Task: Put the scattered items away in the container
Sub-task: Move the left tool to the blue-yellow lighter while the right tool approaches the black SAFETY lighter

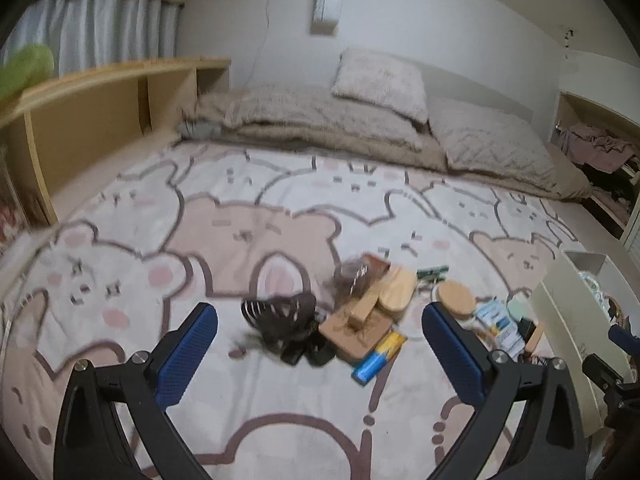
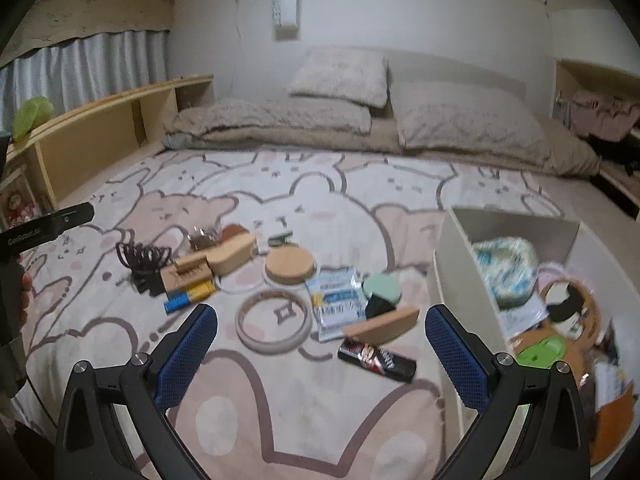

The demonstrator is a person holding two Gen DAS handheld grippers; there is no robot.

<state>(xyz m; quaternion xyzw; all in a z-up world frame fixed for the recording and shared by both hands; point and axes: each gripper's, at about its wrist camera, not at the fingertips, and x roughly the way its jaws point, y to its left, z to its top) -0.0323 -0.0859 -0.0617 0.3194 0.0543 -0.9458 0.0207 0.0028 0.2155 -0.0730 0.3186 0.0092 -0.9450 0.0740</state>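
Only the right wrist view shows the open white box (image 2: 452,236) holding items and the round tape ring (image 2: 274,320). The left gripper (image 1: 320,320) and right gripper (image 2: 320,320) both gape, grasping nothing.

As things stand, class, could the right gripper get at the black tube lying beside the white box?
Probably yes. The right gripper is open and empty, and the black tube lies uncovered on the bedspread just ahead, between its fingers. The wooden block behind and the white box leave the approach free.

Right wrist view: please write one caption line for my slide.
Open right gripper above scattered items beside a partly filled white container on the bed.
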